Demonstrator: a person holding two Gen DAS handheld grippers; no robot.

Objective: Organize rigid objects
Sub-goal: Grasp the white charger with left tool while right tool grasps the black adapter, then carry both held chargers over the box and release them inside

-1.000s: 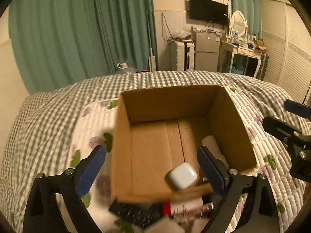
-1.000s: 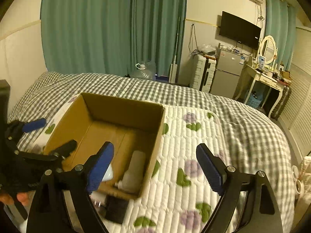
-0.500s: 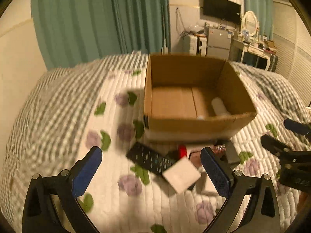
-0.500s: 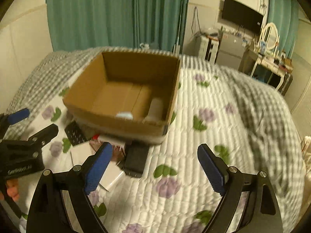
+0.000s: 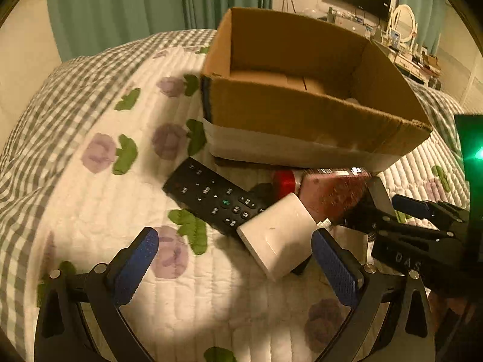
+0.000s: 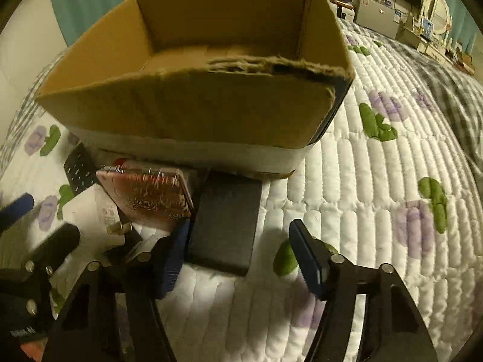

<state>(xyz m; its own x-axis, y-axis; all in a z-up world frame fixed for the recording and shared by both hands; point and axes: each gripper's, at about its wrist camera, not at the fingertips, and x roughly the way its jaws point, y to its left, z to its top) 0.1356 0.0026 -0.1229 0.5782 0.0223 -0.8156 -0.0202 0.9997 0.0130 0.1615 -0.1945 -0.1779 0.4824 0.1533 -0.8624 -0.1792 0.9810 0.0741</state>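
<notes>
A pile of small objects lies on the quilt in front of an open cardboard box [image 5: 302, 111] [image 6: 196, 99]. It holds a black remote [image 5: 211, 199] [image 6: 80, 169], a white charger block [image 5: 277, 238], a pink patterned tin [image 5: 332, 193] [image 6: 148, 199] and a dark grey flat case [image 6: 226, 220]. My left gripper [image 5: 235, 267] hangs open just above the white charger block and touches nothing. My right gripper [image 6: 240, 258] straddles the near end of the dark grey case and its jaws are closing. Its left pad is at the case's edge, the right pad still apart.
The bed is covered by a white floral quilt [image 6: 377, 181] over a grey checked blanket [image 5: 45, 90]. Green curtains, a wall television and a dressing table stand behind. The quilt stretches to the right of the grey case.
Both grippers have sunk from above the box to the pile in front of it. The right jaws have narrowed around the dark grey case; the left jaws stay wide.
</notes>
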